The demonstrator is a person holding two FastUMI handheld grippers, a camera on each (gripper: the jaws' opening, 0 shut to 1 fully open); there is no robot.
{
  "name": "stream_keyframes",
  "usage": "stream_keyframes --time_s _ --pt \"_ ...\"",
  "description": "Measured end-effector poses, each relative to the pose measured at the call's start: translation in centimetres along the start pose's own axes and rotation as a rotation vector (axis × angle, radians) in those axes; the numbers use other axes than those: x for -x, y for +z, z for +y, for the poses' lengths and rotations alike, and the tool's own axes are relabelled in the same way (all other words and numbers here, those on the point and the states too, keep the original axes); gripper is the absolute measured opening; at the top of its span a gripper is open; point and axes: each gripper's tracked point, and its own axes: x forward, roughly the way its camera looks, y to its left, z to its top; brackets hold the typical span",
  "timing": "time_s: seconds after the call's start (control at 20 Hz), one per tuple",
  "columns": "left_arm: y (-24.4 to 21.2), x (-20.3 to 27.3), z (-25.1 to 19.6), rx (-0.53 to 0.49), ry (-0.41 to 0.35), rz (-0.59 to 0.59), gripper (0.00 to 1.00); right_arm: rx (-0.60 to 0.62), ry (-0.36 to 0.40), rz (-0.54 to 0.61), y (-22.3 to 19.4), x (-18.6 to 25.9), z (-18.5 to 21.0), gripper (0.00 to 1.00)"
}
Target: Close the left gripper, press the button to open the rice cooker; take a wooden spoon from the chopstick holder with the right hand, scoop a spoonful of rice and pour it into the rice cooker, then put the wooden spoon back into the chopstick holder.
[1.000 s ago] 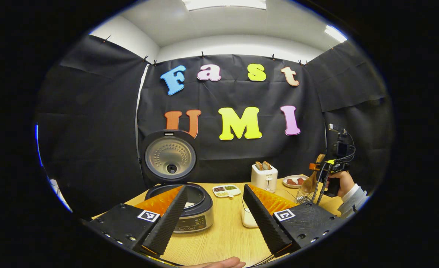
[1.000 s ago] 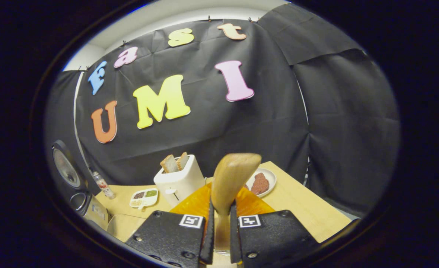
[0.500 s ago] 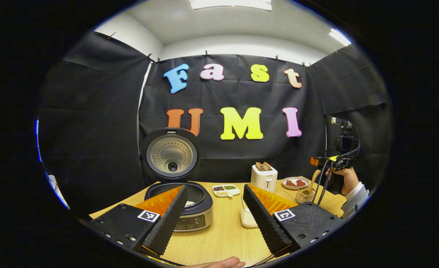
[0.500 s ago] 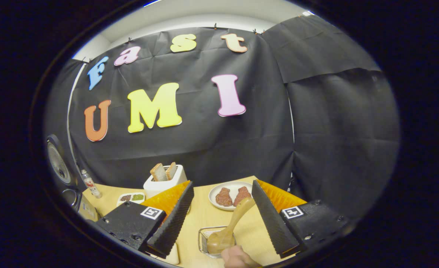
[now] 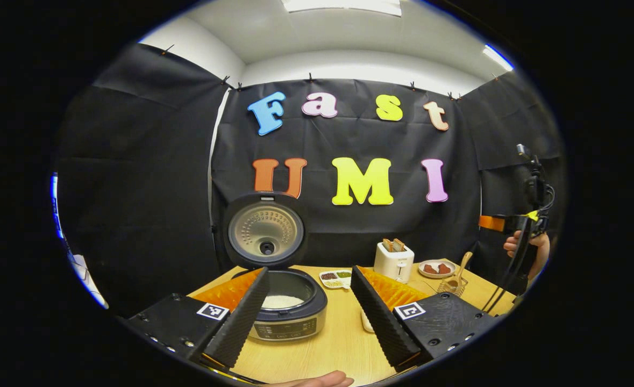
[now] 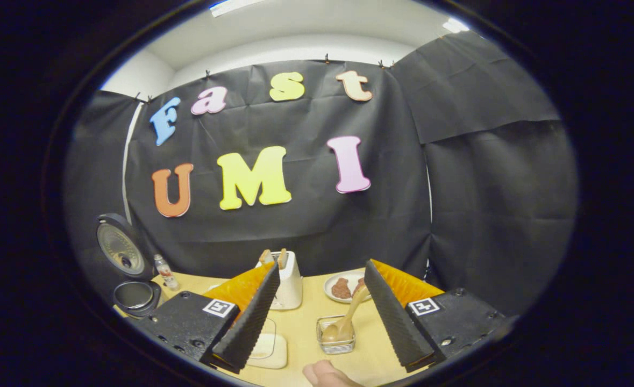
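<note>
While both ribbed black tongs, left [image 5: 310, 306] and right [image 6: 322, 309], gape wide and empty, the wooden spoon [image 6: 343, 322] stands bowl-down in the wire chopstick holder [image 6: 336, 344]; rice cooker [image 5: 287, 309] open on the wooden bench [image 5: 327, 349].

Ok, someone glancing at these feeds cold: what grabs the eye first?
Probably the rice cooker at the table's left, its lid standing upright and white rice showing in the pot. Next, the wooden spoon leaning in the wire chopstick holder near the right tongs, which are open and empty.
</note>
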Motion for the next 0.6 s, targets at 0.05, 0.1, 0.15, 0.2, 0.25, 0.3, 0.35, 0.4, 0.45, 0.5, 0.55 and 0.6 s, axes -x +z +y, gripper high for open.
stream_keyframes --time_s 0.05,0.1,0.15,0.2,0.25,0.3,0.35,0.4,0.45,0.5,0.55,0.6 --pt "0.6 -0.4 0.8 -0.002 0.011 0.0 0.96 0.0 0.01 -0.01 0.3 1.0 0.3 1.0" --pt "1.1 -0.9 1.6 -0.001 0.026 0.002 0.96 0.003 0.013 -0.014 0.6 2.1 0.3 1.0" --pt "1.7 -1.3 2.2 0.006 0.036 0.003 0.96 0.003 0.009 -0.015 0.6 3.1 0.2 0.96" --pt "2.4 -1.7 2.7 0.017 0.041 0.004 0.96 -0.006 0.01 -0.019 0.7 4.2 0.1 0.96" --pt "3.3 -2.0 3.1 0.03 0.04 0.002 0.96 -0.011 0.021 -0.026 0.8 5.1 0.5 0.96" --pt "4.1 -2.5 3.4 0.038 0.04 0.001 0.96 -0.008 0.036 -0.031 0.8 5.9 0.9 0.96" --pt "4.9 -3.0 3.6 0.04 0.038 0.002 0.96 0.005 0.049 -0.036 0.8 6.5 1.1 0.96" --pt "5.8 -3.6 4.0 0.036 0.04 -0.003 0.95 0.022 0.057 -0.038 0.9 7.0 1.1 0.96" --pt "6.8 -4.3 4.4 0.02 0.039 -0.014 0.95 0.031 0.067 -0.043 0.9 7.6 1.0 0.96" --pt "7.6 -5.1 5.0 0.005 0.049 -0.018 0.95 0.031 0.075 -0.05 1.1 8.1 1.0 0.96" --pt "8.2 -5.9 5.3 0.005 0.051 -0.016 0.95 0.03 0.08 -0.056 1.3 8.6 1.0 0.96" --pt "8.8 -6.6 5.4 0.014 0.045 -0.013 0.95 0.028 0.087 -0.06 1.2 9.0 0.9 0.96"
